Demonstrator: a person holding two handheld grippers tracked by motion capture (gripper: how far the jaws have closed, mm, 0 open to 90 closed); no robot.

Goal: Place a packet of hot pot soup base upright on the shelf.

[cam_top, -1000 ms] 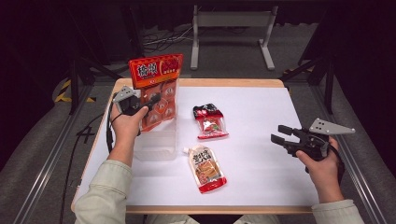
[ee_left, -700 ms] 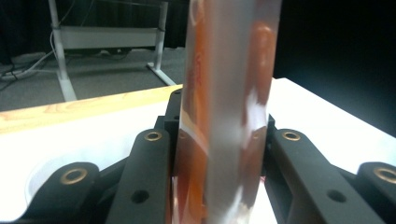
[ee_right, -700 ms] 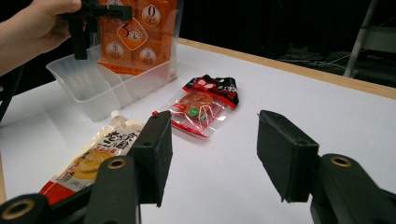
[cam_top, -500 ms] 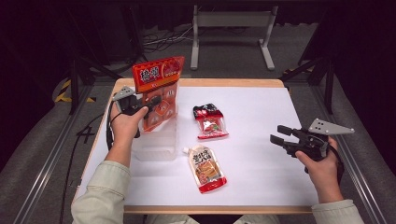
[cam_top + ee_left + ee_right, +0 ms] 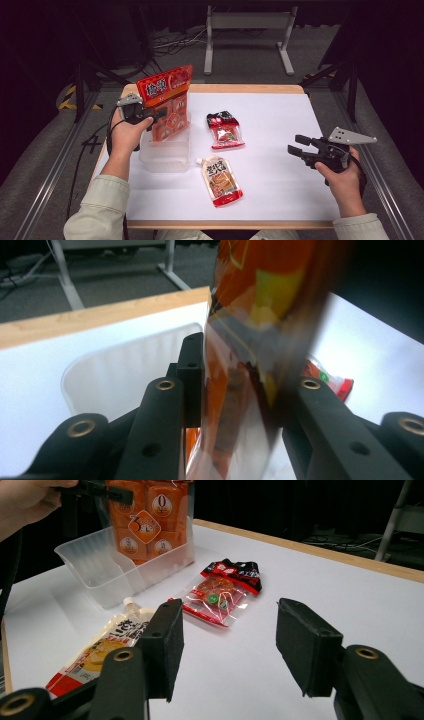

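Observation:
My left gripper (image 5: 157, 116) is shut on a tall orange snack bag (image 5: 167, 97), held upright with its lower end inside a clear plastic container (image 5: 165, 155). Its jaws have just been closing with the bag between them. In the left gripper view the bag (image 5: 250, 340) fills the gap between the jaws of my left gripper (image 5: 245, 380), above the container (image 5: 115, 370). My right gripper (image 5: 295, 150) hovers open over the table's right side, nothing between its jaws (image 5: 227, 635).
A red-and-black snack packet (image 5: 226, 131) lies mid-table, and a spouted pouch (image 5: 222, 180) lies nearer the front edge. Both lie ahead of the right gripper: packet (image 5: 220, 592), pouch (image 5: 105, 645). The table (image 5: 280, 125) has a white cover and a wooden rim.
The orange bag has sunk a little toward the container and tilted, with the left hand shifting slightly. The right hand has stayed still.

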